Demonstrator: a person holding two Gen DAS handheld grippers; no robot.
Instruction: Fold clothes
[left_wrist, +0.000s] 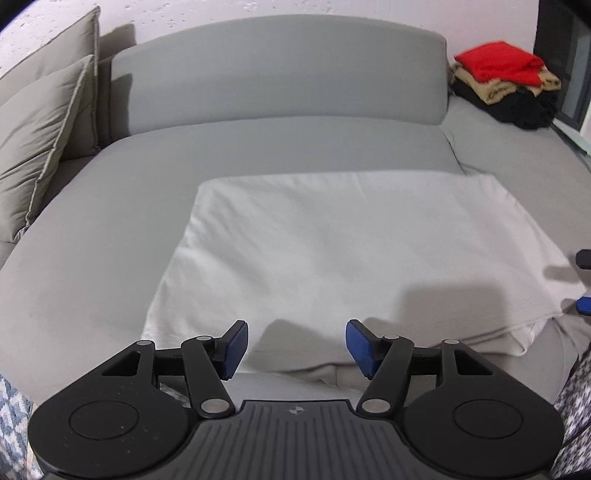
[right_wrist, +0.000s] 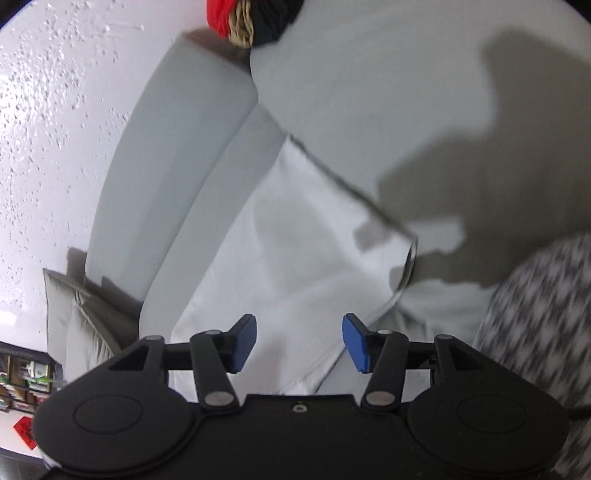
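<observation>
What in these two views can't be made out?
- Right gripper, left wrist view: cut off by the right edge.
- Pile of folded clothes, right wrist view: cropped by the top edge and blurred.
- White garment: its type is unclear; near edge hidden behind the left gripper.

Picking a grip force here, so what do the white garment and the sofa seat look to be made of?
White garment: seemingly thin woven cotton, matte; it lies flat with soft creases and a stitched hem along its near edge. Sofa seat: looks like tight-woven grey upholstery fabric, matte and smooth, stretched over padding. The fibre cannot be told for either.
</observation>
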